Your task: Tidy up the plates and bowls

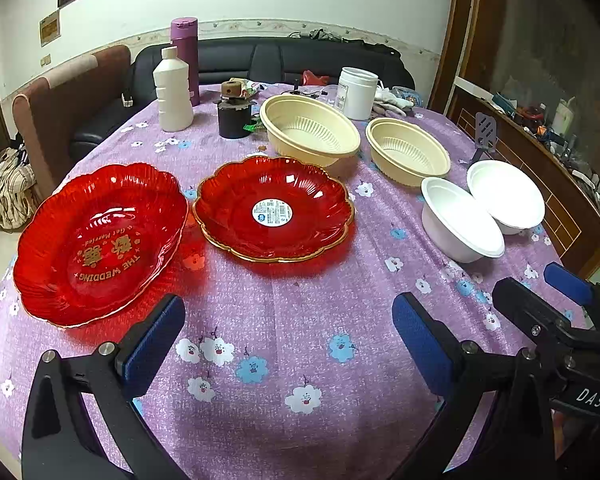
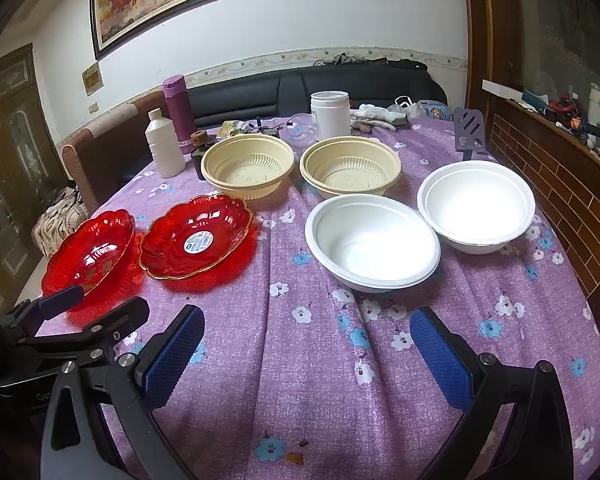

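Note:
Two red scalloped plates lie on the purple flowered tablecloth: one with gold wedding lettering at the left, one with a round sticker beside it. Behind stand two beige ribbed bowls. Two white bowls touch at the right. My left gripper hovers open over bare cloth in front of the plates. Before the white bowls my right gripper is open, holding nothing.
At the table's far side stand a white bottle, a purple flask, a white jar, a small dark pot and gloves. A black sofa lies behind. A wooden cabinet runs along the right.

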`<state>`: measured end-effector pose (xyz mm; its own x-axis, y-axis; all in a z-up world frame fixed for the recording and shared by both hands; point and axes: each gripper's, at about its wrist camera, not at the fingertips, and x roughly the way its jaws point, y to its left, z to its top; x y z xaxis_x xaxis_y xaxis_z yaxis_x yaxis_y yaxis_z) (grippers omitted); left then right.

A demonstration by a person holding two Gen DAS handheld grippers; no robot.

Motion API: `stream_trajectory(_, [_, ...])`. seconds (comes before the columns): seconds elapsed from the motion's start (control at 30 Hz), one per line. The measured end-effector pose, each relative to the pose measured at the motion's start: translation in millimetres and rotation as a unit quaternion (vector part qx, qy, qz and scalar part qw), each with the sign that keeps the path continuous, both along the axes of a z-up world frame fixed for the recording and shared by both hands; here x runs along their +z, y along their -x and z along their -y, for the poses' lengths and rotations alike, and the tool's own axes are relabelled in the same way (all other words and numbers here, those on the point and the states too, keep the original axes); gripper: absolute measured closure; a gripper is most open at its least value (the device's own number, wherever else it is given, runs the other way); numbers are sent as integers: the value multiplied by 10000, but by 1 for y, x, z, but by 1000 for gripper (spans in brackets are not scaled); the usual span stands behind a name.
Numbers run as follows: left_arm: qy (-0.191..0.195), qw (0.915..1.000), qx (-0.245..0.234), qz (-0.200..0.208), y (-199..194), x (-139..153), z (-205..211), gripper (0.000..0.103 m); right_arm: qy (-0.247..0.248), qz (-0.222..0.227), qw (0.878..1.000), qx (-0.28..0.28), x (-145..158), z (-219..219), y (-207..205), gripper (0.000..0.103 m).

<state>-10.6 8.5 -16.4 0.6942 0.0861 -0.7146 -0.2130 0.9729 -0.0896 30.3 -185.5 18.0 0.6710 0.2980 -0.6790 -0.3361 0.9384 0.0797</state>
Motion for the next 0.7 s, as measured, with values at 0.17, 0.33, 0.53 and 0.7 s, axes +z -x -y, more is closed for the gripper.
stream_trajectory(0.17, [-4, 10000, 75, 4, 2, -2, -6, 0, 86, -15, 10000, -11, -2, -3, 0, 0])
stream_trajectory(0.33, [16, 9999, 113, 12, 4, -1, -8, 0, 126, -26, 9999, -17, -4, -4, 0, 0])
stream_trajectory(0.53, [11, 9999, 107, 17, 5, -1, -7, 0, 128, -18, 9999, 17, -4, -6, 1, 0])
stream_trajectory(0.7, [19, 9999, 119, 16, 6, -1, -7, 0, 125, -26, 9999, 43, -4, -7, 2, 0])
